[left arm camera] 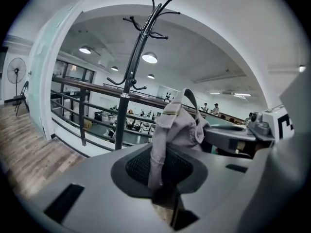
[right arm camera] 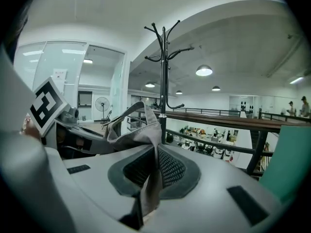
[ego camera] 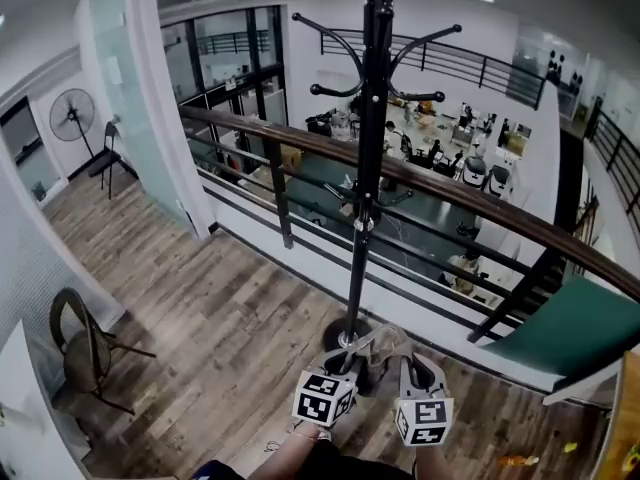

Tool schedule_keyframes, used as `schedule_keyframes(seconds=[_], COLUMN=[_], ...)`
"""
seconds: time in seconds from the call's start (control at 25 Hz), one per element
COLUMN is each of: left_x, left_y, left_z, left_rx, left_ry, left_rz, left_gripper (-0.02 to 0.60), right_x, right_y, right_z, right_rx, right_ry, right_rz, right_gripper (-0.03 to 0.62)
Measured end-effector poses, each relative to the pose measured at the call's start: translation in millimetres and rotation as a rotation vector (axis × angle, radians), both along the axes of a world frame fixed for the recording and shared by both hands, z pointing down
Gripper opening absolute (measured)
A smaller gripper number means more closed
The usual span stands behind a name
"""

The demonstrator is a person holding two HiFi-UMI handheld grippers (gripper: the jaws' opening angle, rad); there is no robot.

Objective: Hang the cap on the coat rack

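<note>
A beige-grey cap [ego camera: 385,351] is stretched between my two grippers, low in front of the black coat rack [ego camera: 372,118]. My left gripper [ego camera: 345,368] is shut on one edge of the cap [left arm camera: 171,130], the cloth pinched between its jaws. My right gripper [ego camera: 412,373] is shut on the other edge of the cap [right arm camera: 146,135]. The rack's pole [left arm camera: 127,89] rises just beyond the grippers, its hooks [right arm camera: 165,38] well above the cap. Its round base [ego camera: 345,334] stands right ahead of the cap.
A dark railing [ego camera: 420,183] with a wooden handrail runs behind the rack, over a lower office floor. A wooden chair [ego camera: 85,348] stands at the left, a fan [ego camera: 72,116] farther back. A green board [ego camera: 575,333] leans at the right.
</note>
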State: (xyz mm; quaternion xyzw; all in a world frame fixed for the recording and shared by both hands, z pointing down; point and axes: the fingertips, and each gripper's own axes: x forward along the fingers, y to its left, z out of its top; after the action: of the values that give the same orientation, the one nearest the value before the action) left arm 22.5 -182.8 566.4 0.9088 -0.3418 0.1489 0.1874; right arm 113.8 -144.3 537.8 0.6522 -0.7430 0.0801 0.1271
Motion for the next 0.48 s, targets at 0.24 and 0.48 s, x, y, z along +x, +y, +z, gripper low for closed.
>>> schedule_keyframes(seconds=[0.24, 0.48], left_x=[-10, -14], left_y=[-41, -60], left_z=[-3, -7], left_rx=[0.016, 0.039], left_ry=[-0.023, -0.013], left_rz=[0.073, 0.066], left_gripper=[0.058, 0.058], right_x=[-15, -28], right_y=[-32, -44], right_z=[0, -2], right_rx=[0.007, 0.018], right_ry=[-0.022, -0.010], right_rz=[0.061, 0.063], right_gripper=[0.029, 0.029])
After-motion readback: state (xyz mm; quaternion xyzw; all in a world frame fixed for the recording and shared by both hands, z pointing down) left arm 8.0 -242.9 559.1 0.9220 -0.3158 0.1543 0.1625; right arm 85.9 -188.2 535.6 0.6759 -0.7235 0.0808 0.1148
